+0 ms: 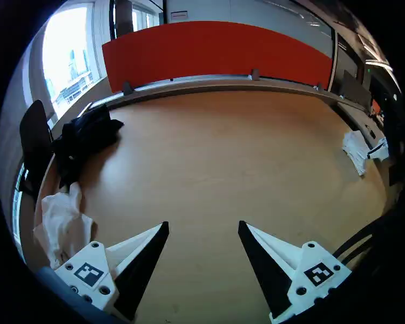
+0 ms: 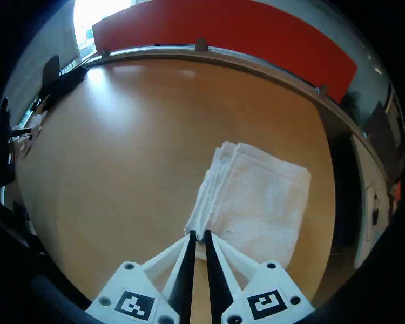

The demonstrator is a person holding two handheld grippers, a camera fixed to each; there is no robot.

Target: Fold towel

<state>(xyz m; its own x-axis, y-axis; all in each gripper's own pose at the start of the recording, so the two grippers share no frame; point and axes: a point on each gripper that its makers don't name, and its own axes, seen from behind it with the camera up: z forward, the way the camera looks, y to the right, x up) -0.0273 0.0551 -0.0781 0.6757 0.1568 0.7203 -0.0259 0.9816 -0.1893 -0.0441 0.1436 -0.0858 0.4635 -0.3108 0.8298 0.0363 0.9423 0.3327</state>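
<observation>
In the right gripper view, the right hand-held gripper (image 2: 201, 234) has its fingers drawn almost together, pinching the near corner of a folded white towel (image 2: 256, 205) that lies flat on the wooden surface (image 2: 121, 151), right of centre. In the left gripper view, the left hand-held gripper (image 1: 203, 223) hangs spread wide over bare wood, holding nothing. A crumpled white cloth (image 1: 62, 221) lies near left, a black bag (image 1: 86, 135) farther back on the left, another white cloth (image 1: 356, 148) far right, and a red partition (image 1: 218, 51) along the far edge.

Left tool (image 1: 202, 223) holds its fingers spread wide; right tool (image 2: 199, 233) pinches the towel (image 2: 256, 205) corner.
</observation>
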